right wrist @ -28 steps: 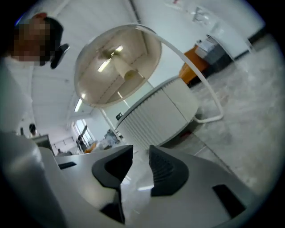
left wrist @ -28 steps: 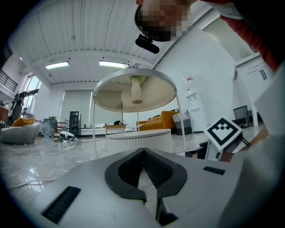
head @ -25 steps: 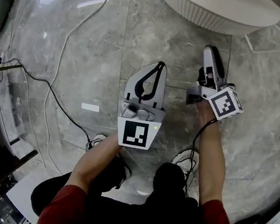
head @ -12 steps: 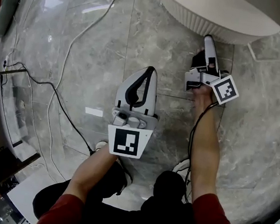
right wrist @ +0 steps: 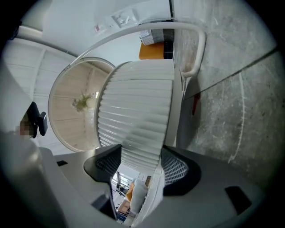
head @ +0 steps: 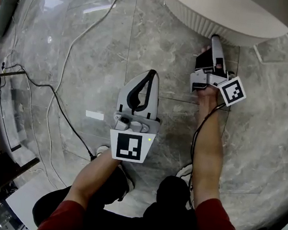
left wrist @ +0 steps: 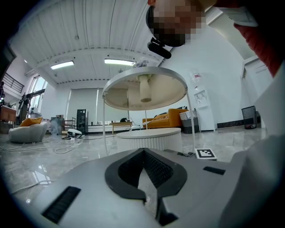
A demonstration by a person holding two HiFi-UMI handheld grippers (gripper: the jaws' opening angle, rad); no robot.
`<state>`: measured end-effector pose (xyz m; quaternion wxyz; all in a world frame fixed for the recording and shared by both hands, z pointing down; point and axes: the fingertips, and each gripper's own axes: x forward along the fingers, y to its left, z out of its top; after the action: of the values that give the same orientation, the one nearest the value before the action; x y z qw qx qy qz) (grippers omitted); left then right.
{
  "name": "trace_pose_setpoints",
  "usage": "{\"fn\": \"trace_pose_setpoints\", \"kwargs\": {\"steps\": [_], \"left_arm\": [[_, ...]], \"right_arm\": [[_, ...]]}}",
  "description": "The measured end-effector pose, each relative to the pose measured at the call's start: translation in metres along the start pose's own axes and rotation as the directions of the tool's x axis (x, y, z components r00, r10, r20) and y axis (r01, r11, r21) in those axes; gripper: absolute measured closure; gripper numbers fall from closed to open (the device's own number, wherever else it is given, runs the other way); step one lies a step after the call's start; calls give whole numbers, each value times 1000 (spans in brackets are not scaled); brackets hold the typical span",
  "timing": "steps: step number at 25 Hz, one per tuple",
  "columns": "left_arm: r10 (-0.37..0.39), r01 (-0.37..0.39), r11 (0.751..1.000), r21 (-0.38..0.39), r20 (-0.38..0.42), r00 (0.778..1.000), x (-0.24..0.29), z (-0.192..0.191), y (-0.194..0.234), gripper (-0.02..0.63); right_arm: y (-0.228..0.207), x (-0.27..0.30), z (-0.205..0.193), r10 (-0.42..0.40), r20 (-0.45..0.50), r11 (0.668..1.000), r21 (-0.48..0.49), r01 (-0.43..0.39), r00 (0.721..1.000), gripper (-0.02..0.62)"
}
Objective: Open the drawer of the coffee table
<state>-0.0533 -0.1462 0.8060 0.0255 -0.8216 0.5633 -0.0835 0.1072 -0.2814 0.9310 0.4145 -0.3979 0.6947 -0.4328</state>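
Two grippers in head view: left gripper [head: 150,75] over the floor [head: 89,53], right gripper [head: 212,42] at the coffee table [head: 224,12]. Left gripper view: jaws shut, empty. Right gripper view: jaws just opened wide, ribbed side [right wrist: 138,111] between them, ungripped.

Polished grey marble floor [head: 77,67] fills the head view and mirrors the lamps at eleven o'clock. A white cable [head: 87,27] and a black cable [head: 57,104] trail over it at ten and nine o'clock. Seen from the left gripper view, two strip lights [left wrist: 121,62] glow on the ribbed white ceiling [left wrist: 80,31] at twelve. An orange sofa [left wrist: 162,119] stands by the far white wall, and a grey beanbag [left wrist: 26,132] sits at nine.
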Motion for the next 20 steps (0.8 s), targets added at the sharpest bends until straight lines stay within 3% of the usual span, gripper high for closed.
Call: {"fn": "trace_pose_setpoints", "kwargs": {"steps": [7,20], "left_arm": [[-2,2,1000,3,1,1000,-5,1,-3,592],[79,-79,997,2,-10,997,-30,-15,11,592]], "right_arm": [[11,-15,-13,13,-34,1000,8,-13,999,313],[57,-85,-83,0,-233,999,-32,-8,972,321]]}}
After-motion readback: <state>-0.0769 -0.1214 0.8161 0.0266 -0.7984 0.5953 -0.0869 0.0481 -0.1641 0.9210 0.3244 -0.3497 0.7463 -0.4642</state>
